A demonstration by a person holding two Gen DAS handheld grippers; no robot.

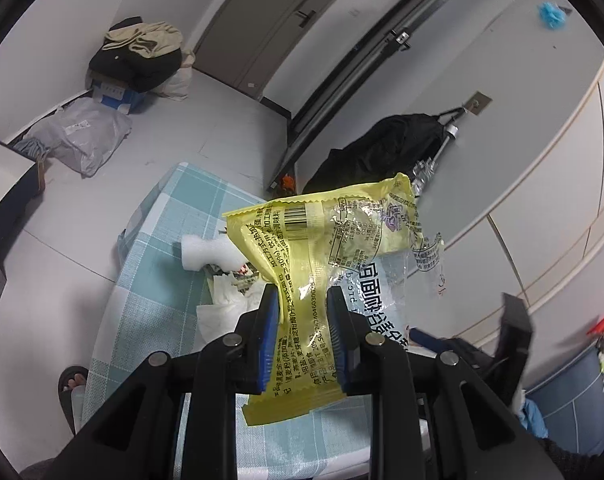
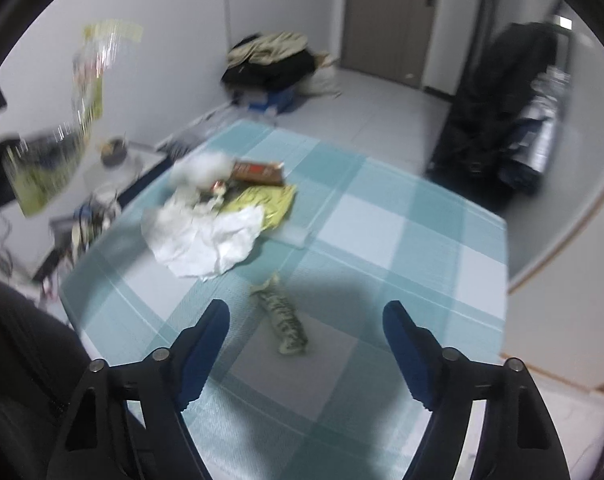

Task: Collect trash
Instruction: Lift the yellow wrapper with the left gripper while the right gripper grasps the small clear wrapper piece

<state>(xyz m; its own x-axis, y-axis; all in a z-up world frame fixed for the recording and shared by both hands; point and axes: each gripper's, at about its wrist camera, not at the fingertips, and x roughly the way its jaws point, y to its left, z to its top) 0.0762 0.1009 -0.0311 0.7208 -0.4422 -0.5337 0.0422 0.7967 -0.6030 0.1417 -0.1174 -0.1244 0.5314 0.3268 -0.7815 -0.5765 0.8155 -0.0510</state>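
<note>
Left fingers pinch a yellow wrapper, empty and crumpled. Right fingers gape, holding nothing, over a small twisted wrapper on the counter.

floor: pale tiles | walls: white | door: grey-brown, shut | checked tablecloth

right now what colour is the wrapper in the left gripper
Yellow and clear wrapper, best in the left wrist view.
</note>
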